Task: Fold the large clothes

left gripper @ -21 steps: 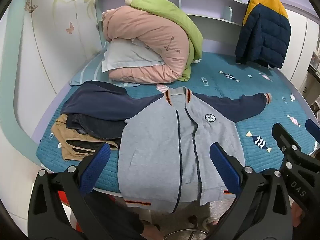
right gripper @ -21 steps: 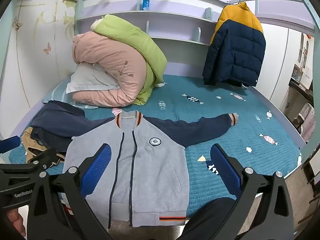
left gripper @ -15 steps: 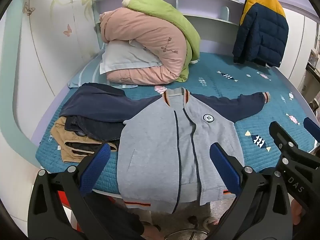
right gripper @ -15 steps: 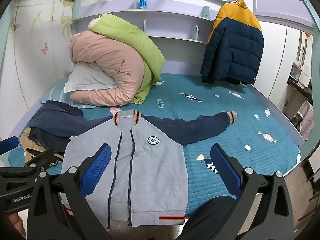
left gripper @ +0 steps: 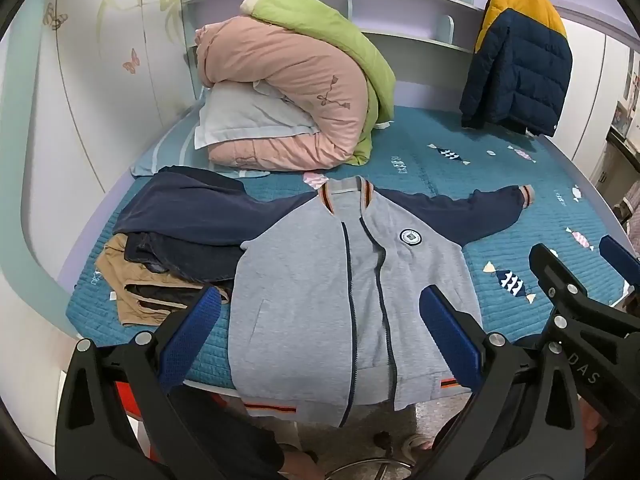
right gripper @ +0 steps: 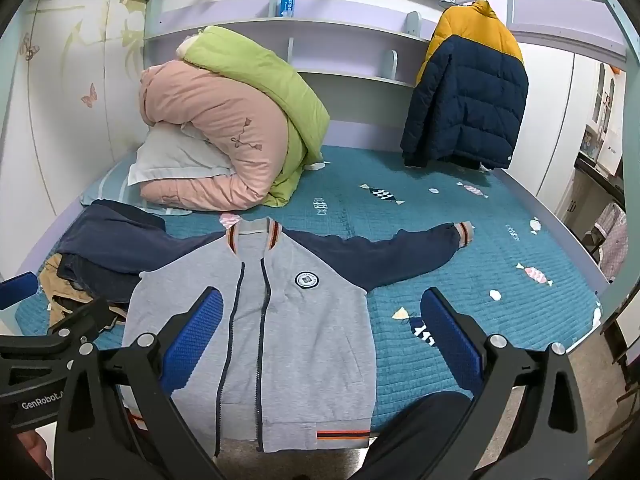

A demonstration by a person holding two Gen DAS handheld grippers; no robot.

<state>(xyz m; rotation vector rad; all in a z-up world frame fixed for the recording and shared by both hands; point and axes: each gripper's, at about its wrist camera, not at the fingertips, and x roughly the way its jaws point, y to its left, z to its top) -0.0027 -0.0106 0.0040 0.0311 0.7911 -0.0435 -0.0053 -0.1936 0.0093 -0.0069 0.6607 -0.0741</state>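
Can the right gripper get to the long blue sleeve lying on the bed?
Probably yes. The right gripper is open and empty, and the sleeve lies flat on the bed with nothing on it or between them.

Jacket (left gripper: 320, 280) — matt grey knit cloth on the body, smoother navy cloth on the sleeves, ribbed striped collar and hem, a stitched round badge on the chest. Bed cover (right gripper: 460, 240) is teal quilted cloth, matt, with rows of stitching; the rolled duvets (right gripper: 224, 132) behind look soft and faintly sheened, the hanging puffer coat (right gripper: 468, 92) slick and padded. Left tongs (left gripper: 320, 336) and right tongs (right gripper: 322, 336) — matt black plastic arms with bright metal screws, blue pads with a fine ribbed rubbery face.
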